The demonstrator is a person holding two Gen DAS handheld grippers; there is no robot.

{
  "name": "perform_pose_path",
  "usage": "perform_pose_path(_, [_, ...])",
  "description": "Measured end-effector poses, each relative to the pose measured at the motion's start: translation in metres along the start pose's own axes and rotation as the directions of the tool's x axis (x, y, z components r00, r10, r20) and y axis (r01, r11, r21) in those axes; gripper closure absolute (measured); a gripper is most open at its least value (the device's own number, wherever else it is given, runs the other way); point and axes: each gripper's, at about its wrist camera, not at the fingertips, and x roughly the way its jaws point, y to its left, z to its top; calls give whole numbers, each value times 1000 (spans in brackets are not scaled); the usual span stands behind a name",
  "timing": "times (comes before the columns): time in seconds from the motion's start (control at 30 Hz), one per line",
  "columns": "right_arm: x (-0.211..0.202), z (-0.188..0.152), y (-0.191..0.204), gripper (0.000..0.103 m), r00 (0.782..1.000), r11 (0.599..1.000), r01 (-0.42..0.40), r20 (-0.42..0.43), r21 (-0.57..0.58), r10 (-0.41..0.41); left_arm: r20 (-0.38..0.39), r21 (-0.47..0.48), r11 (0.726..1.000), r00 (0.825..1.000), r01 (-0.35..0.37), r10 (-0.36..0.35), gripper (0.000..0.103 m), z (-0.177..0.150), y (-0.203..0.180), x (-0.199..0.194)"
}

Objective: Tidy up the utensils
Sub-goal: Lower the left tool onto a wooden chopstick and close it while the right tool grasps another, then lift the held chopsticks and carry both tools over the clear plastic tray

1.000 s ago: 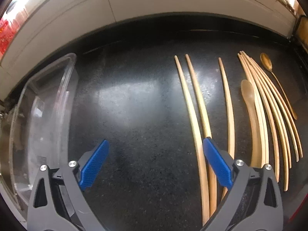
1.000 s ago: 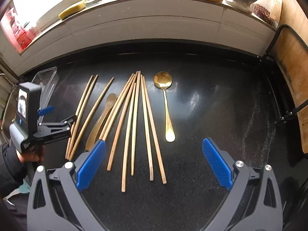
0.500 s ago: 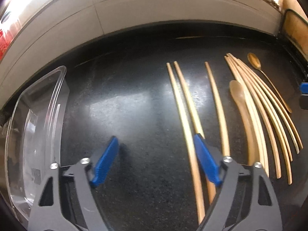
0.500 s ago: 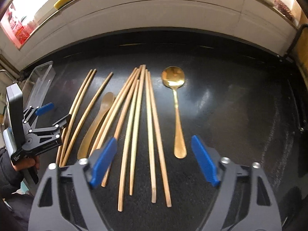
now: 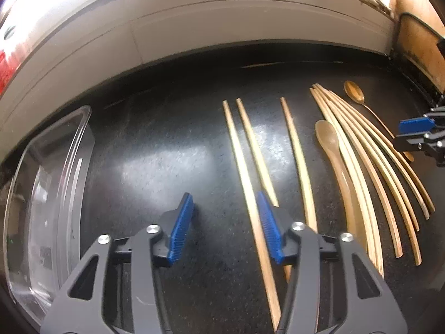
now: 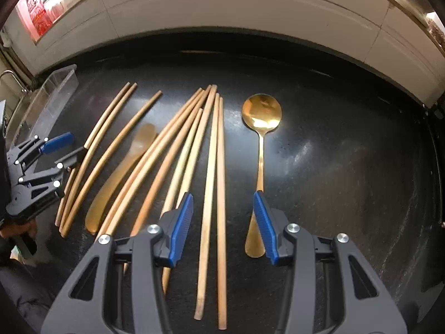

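Observation:
Several wooden chopsticks (image 6: 214,167) lie in a fan on the black counter, with a wooden spoon (image 6: 122,172) among them and a gold metal spoon (image 6: 261,111) to their right. My right gripper (image 6: 222,197) hangs low over them. Its jaws are closing, two straight chopsticks lie between them untouched, and the gold spoon's handle runs under the right pad. My left gripper (image 5: 224,203) is closing too. The leftmost chopstick (image 5: 239,161) lies just inside its right pad, and the left pad is over bare counter. The wooden spoon (image 5: 331,144) and gold spoon (image 5: 354,93) lie further right.
A clear plastic container (image 5: 55,167) stands at the counter's left end, also seen as the container (image 6: 50,94) in the right wrist view. A white tiled wall (image 6: 222,14) runs along the back. A black rack (image 5: 411,41) stands at the right end.
Both grippers' jaws have narrowed a lot. The right gripper has sunk closer to the chopsticks. The left gripper has shifted so that the leftmost chopstick now lies inside its right pad.

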Motion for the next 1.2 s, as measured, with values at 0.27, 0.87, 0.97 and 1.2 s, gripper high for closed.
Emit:
perform_pose_path(0.27, [9,1,-5,73,1000,1000,-21,-20,5,21,10,33,999,1000,-26,26,97,7,-20,-6])
perform_pose_path(0.87, [20,-4,3,90,1000,999,1,-22,-50,-2,-24,28,999,999,-28,29,97,5,-6,-1])
perform_pose_path(0.97, [19,-8,4,91,1000,999,16,1,-48,-16,-16,33,999,999,-32,33,97,4,-4,-2])
perform_pose_path(1.2, [19,-9,6,93,999,999,35,-3,-7,-35,-33,18,999,999,-33,33,97,10,-7,-2])
